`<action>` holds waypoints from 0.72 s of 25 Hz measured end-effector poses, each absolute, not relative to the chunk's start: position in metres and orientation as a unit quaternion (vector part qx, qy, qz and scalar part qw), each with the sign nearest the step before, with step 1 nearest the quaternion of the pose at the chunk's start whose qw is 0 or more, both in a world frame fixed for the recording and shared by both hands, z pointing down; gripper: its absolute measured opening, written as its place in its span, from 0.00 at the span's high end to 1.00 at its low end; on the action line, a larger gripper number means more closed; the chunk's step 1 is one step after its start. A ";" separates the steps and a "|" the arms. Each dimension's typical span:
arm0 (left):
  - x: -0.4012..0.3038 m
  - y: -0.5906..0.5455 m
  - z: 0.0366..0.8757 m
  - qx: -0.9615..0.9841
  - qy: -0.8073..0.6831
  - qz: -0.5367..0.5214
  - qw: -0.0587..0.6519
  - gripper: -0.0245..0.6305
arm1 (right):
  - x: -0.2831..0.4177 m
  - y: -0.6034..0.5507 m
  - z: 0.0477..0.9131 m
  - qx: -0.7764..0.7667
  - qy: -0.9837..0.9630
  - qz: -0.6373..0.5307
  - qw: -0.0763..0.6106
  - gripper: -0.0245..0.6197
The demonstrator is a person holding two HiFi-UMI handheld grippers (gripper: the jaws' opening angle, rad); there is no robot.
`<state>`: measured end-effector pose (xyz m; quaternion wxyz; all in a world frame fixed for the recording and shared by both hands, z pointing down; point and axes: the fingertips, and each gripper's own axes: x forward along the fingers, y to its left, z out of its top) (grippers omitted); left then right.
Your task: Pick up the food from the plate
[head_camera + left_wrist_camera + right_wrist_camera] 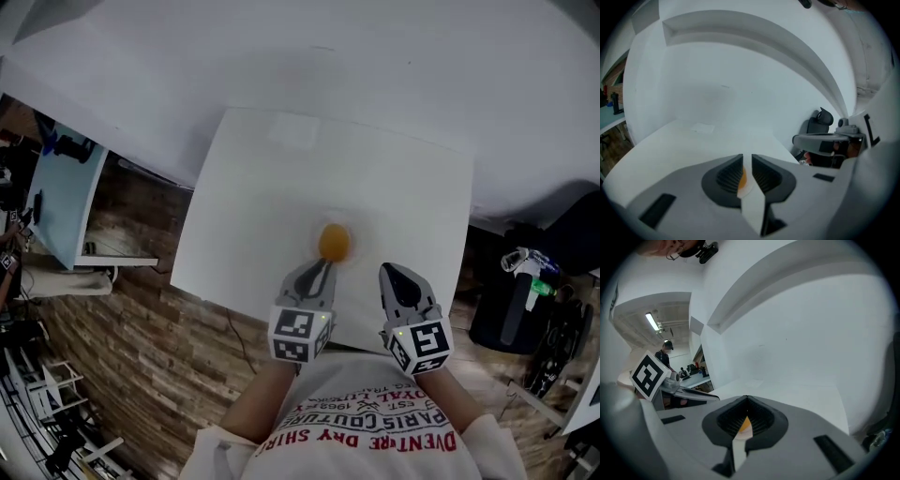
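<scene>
A round orange piece of food (334,242) lies on the white table (281,206); a white plate under it barely stands out. My left gripper (325,263) is shut and empty, its tips just short of the food's near side. In the left gripper view the food (742,178) shows through the thin slit of the left gripper (746,157). My right gripper (389,270) sits to the right of the food, also shut on nothing. In the right gripper view the food (746,423) peeks below the touching tips of the right gripper (746,400).
The table's near edge (244,309) runs just under both grippers, with wood floor (141,356) beyond it. A light-blue desk (61,187) stands at the left. A dark bag and a bottle (525,272) stand at the right. A pale square patch (295,131) lies at the table's far side.
</scene>
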<state>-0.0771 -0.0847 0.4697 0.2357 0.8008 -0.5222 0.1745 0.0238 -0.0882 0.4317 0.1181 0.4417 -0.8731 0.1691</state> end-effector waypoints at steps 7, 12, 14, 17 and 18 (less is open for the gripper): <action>-0.073 -0.110 0.521 0.794 -0.493 0.224 0.277 0.56 | 0.020 -0.101 0.456 0.454 -0.860 0.189 0.135 0.95; -0.070 -0.122 0.552 0.782 -0.465 0.262 0.320 0.51 | 0.020 -0.105 0.464 0.462 -0.852 0.203 0.139 0.95; -0.070 -0.128 0.561 0.778 -0.464 0.274 0.325 0.48 | 0.022 -0.107 0.468 0.463 -0.850 0.207 0.140 0.95; -0.068 -0.136 0.571 0.772 -0.457 0.283 0.340 0.46 | 0.025 -0.112 0.474 0.465 -0.847 0.215 0.144 0.95; -0.066 -0.138 0.573 0.771 -0.454 0.282 0.347 0.45 | 0.025 -0.114 0.475 0.466 -0.846 0.217 0.145 0.95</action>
